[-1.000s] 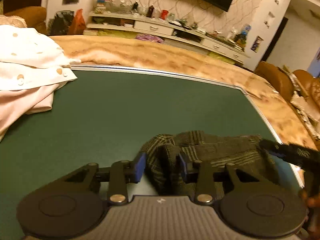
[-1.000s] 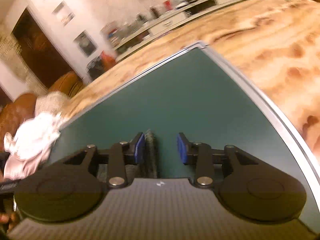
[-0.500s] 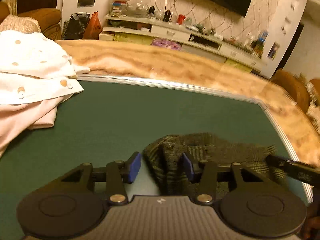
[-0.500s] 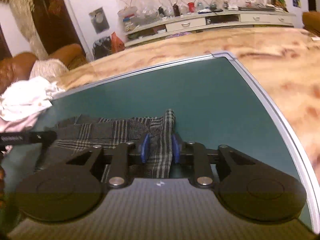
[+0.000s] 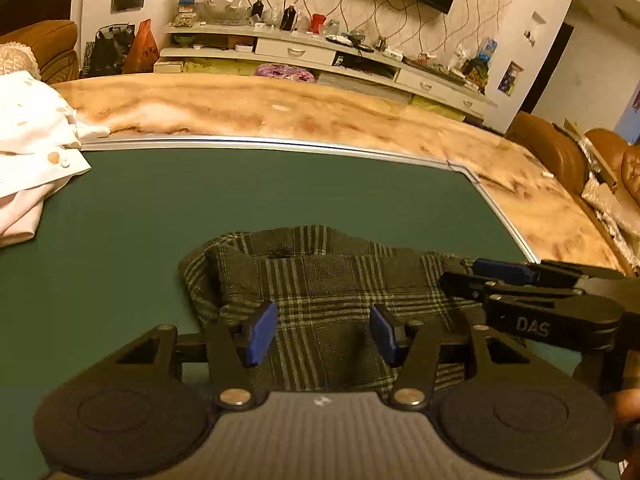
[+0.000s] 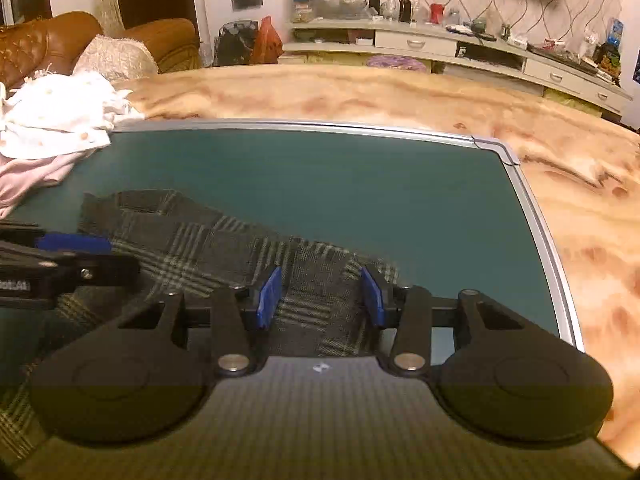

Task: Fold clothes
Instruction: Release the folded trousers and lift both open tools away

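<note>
Garment [image 5: 320, 288] flat on mat [image 5: 160, 208] | beneath both jaws; left, right jaws apart

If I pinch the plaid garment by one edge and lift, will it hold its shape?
Probably not: the plaid garment lies rumpled with soft folds, so it should droop. It looks thick and woven, so likely not slippery on the green mat. Both grippers are open over it.

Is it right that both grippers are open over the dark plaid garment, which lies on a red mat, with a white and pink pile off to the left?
Nearly. The mat is dark green, not red, as the right wrist view shows. The rest holds: the left gripper and right gripper are both open over the plaid garment, and the white and pink pile sits off to the left.
</note>
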`<control>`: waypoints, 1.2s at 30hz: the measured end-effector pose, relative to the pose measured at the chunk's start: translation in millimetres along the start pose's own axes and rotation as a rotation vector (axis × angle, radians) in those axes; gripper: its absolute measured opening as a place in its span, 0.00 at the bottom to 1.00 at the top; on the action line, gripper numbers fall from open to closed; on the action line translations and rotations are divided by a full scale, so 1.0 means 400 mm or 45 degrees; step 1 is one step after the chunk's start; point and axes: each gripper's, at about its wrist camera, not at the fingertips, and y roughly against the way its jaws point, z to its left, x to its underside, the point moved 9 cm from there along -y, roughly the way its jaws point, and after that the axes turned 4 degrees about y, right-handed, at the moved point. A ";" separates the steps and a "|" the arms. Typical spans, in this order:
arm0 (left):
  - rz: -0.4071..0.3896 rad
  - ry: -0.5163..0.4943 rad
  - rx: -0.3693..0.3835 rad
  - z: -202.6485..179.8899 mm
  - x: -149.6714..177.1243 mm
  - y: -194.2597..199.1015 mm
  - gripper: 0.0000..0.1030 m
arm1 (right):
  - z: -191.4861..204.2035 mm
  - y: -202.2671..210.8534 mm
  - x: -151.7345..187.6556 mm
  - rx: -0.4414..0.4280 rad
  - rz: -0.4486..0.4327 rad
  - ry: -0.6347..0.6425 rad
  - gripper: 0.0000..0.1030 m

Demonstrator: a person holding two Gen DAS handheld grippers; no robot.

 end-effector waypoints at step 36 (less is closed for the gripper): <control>0.103 -0.021 -0.259 -0.060 0.229 0.258 0.97 | 0.137 0.352 0.233 0.006 0.156 0.012 0.62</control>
